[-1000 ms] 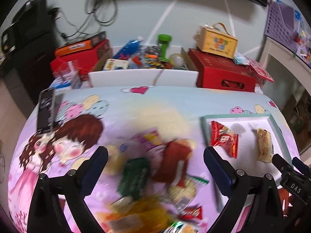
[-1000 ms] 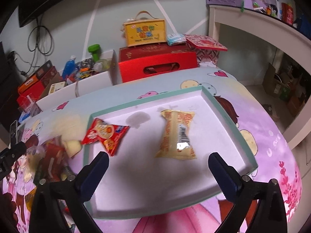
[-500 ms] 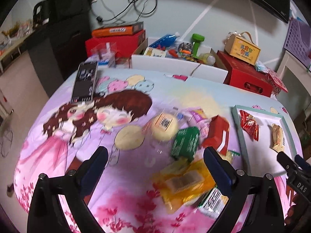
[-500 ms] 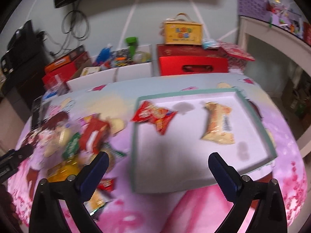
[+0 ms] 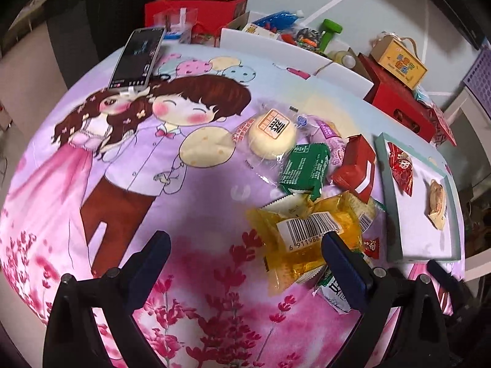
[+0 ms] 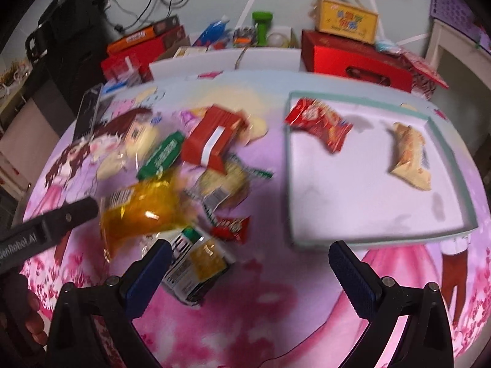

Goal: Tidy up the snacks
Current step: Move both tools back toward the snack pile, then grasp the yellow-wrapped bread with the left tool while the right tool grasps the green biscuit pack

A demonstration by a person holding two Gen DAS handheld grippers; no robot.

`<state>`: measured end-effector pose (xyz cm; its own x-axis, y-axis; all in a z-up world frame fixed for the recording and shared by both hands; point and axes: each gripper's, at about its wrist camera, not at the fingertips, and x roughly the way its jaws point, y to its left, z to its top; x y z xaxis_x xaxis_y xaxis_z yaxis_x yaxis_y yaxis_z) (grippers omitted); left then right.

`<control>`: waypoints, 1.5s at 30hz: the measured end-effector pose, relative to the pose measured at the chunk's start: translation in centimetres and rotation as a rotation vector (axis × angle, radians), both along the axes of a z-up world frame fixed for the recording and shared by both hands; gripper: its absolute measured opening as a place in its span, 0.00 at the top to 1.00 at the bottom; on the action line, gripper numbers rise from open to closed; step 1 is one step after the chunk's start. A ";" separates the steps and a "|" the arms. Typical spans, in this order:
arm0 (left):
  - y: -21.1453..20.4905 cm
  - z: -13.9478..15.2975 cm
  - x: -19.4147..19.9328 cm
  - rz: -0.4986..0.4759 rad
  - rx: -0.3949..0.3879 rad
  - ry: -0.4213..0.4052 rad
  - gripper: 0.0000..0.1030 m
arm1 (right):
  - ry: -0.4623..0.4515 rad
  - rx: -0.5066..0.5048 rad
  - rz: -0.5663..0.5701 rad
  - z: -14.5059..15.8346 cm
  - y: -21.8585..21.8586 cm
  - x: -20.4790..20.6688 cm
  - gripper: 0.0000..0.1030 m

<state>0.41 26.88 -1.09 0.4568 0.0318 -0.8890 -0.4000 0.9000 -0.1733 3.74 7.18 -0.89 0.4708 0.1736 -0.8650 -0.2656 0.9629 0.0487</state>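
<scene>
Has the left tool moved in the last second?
Yes. The left tool has swung left and pulled back: the tray has slid to the view's right edge, and the phone shows larger.

The left gripper [image 5: 242, 254] hung above the counter [image 5: 76, 184] with its fingers [image 5: 147, 260] spread wide and nothing between them, the right-hand finger overlapping a yellow packet [image 5: 307, 236] with a barcode. Beyond that packet lay a heap of snacks: a green packet [image 5: 305, 167], a red box [image 5: 356, 168] and a round pale bun [image 5: 271, 132] in clear wrap. To the right sat a white tray [image 5: 408, 230] holding a red packet [image 5: 400, 167] and a tan packet [image 5: 437, 204], well apart, while a phone [image 5: 138, 56] lay at the counter's far left edge.
</scene>
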 end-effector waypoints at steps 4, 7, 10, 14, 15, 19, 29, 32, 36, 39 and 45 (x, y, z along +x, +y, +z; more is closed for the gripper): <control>0.1 -0.4 0.2 0.000 -0.025 0.004 0.04 | 0.033 -0.001 -0.002 -0.8 0.5 0.0 0.00; -0.2 -0.6 0.6 -0.010 -0.035 0.010 0.04 | 0.068 0.003 -0.017 -1.5 0.6 0.3 0.00; -0.7 -0.4 0.9 -0.022 -0.042 -0.005 0.04 | 0.096 0.017 -0.030 -2.0 0.6 0.5 0.00; -1.2 -0.6 1.8 -0.035 -0.080 -0.011 0.04 | 0.126 0.036 -0.029 -2.6 0.9 0.6 0.00; -1.3 -0.7 1.9 -0.037 -0.091 -0.009 0.04 | 0.131 0.031 -0.025 -2.8 1.2 0.6 0.00; -2.0 -1.2 2.9 -0.055 -0.122 0.002 0.04 | 0.139 0.005 -0.023 -3.5 1.9 0.6 0.00; -4.1 -2.5 4.8 -0.127 -0.067 0.071 0.04 | 0.144 -0.006 -0.040 -4.1 2.1 0.6 0.00; -4.0 -2.8 5.0 -0.122 -0.077 0.075 0.04 | 0.149 0.002 -0.044 -4.2 1.9 0.9 0.00; -3.3 -3.1 4.7 -0.102 -0.085 0.080 0.04 | 0.147 0.002 -0.040 -4.3 1.9 1.4 0.00; -2.4 -3.1 4.2 -0.068 -0.088 0.079 0.04 | 0.148 0.009 -0.035 -4.4 2.4 1.3 0.00; -0.9 -3.2 2.8 -0.015 -0.090 0.079 0.04 | 0.151 0.007 -0.007 -4.5 3.6 0.9 0.00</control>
<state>3.26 26.02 -4.32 0.3851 -0.0560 -0.9212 -0.4018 0.8884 -0.2220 4.65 10.82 -5.38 0.3369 0.1773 -0.9247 -0.2483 0.9641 0.0944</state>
